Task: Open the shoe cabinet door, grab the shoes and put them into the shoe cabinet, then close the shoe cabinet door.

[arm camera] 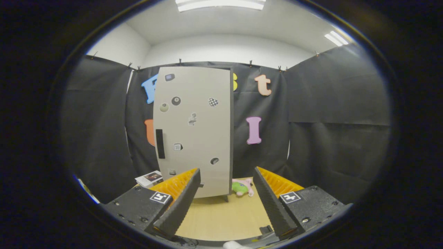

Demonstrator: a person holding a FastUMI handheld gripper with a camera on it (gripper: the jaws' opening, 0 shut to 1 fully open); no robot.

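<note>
Gripper view: the gripper [226, 176] has its 2 fingers spread wide with nothing between them, above a wooden table [221, 218]. Beyond them, at 12 o'clock, stands the shoe cabinet [193, 131], door shut, its dark handle [160, 143] toward 11. A pink-and-green shoe [243, 187] lies at the cabinet's foot, toward 1 o'clock. A small booklet [149, 178] lies at 10.

Tall pale shoe cabinet [193, 131], door shut, upright, stickered, dark handle [159, 143]

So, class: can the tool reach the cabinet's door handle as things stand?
Probably yes. The tool is open, and only bare tabletop lies between it and the shut cabinet; the handle faces it unobstructed.
</note>
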